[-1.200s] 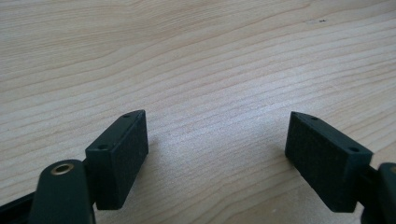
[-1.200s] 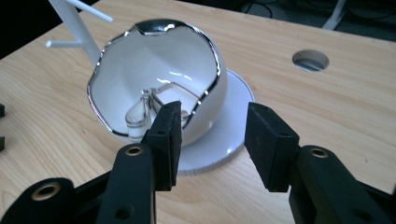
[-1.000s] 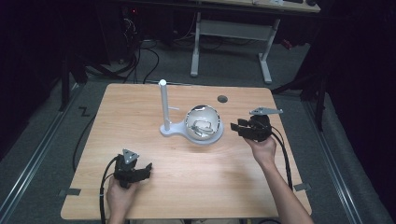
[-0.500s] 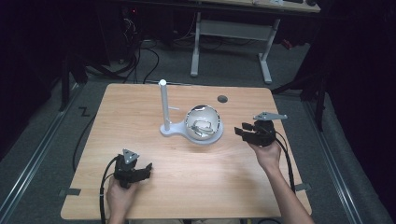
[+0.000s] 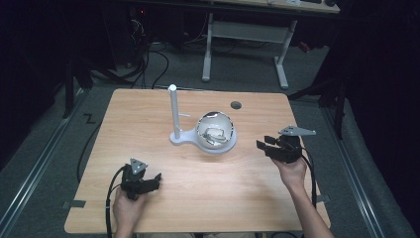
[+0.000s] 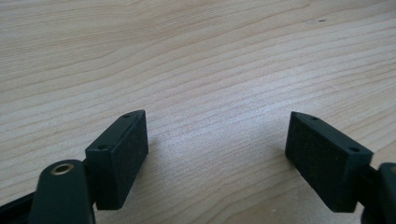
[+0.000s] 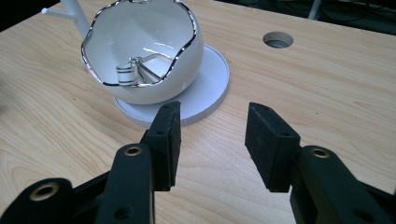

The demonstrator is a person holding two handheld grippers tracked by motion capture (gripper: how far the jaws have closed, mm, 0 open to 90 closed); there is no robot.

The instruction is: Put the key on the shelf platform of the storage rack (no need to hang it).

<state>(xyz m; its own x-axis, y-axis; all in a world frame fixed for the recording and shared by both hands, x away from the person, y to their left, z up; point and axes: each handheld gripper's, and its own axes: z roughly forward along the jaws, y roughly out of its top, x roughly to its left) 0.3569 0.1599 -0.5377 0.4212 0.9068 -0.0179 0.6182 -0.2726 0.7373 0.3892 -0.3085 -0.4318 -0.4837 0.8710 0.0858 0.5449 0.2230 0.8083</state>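
Observation:
A white egg-shaped bowl with a wavy silver rim sits on a round white base in the middle of the table. Inside it lies a small silver clip-like piece. A white post with a short side peg rises from the same base to the left. My right gripper stands open just right of the base, apart from it, with nothing between its fingers. My left gripper rests open near the front left over bare wood.
The wooden table has a round cable hole behind the bowl. Cables trail from both grippers over the front edge. Beyond the far edge stand a white table frame and floor cables.
My right gripper has drawn back from the bowl, moving right and toward the table's front. The left gripper has stayed where it was.

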